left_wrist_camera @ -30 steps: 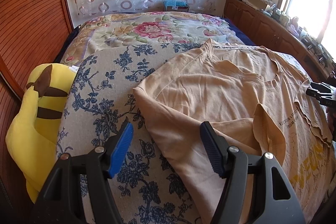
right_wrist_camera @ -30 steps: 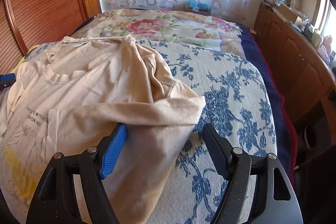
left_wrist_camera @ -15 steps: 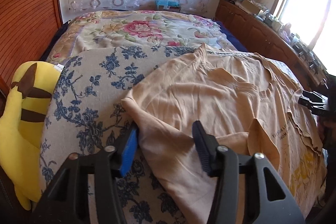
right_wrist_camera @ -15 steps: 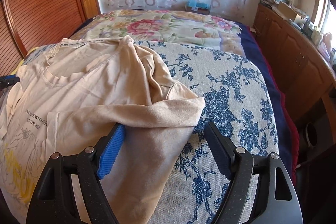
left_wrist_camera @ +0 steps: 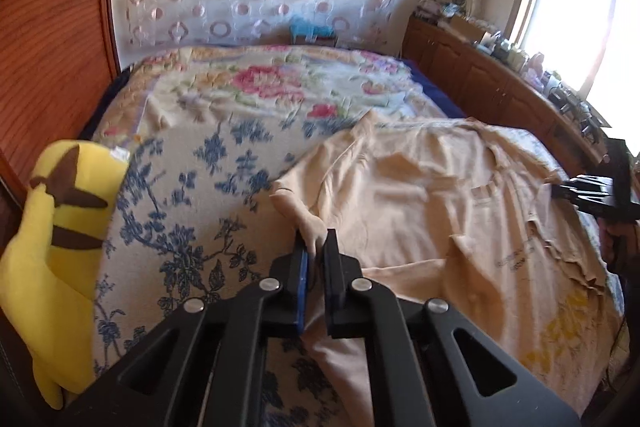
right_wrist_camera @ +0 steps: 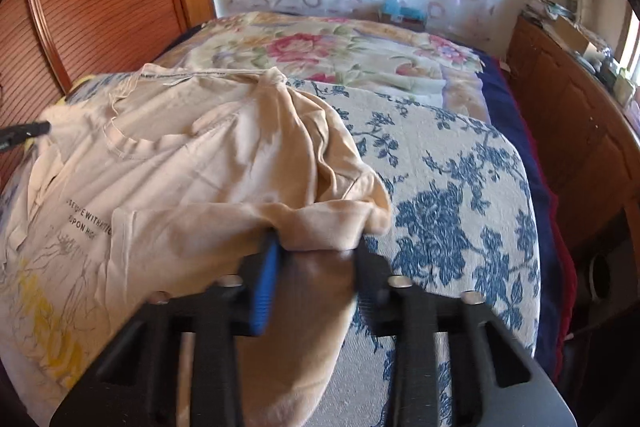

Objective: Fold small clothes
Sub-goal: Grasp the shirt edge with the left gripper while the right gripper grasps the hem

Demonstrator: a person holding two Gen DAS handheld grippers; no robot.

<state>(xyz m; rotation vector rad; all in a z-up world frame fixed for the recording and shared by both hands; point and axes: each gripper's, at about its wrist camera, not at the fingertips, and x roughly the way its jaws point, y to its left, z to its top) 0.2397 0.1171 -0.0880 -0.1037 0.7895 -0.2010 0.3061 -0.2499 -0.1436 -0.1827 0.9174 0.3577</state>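
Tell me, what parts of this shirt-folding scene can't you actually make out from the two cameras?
- Right gripper, right wrist view: motion blur and bunched shirt fabric hide whether its fingers have closed.
- Printed lettering on the shirt: too small and creased to read fully in either view.
- Shirt's near hem: cut off by the lower edge, behind the gripper bodies.
- Clutter on the wooden cabinet, left wrist view: washed out by window glare.

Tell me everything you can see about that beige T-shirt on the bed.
The beige T-shirt looks like soft, thin cotton, wrinkled, with a ribbed round neckline, dark printed lettering and a faded yellow graphic on the chest. It lies partly folded and bunched on the blue floral bedcover. The left gripper is shut on a pinch of fabric at one edge; the right gripper straddles a bunched fold at the opposite edge, jaws blurred and not clearly closed.
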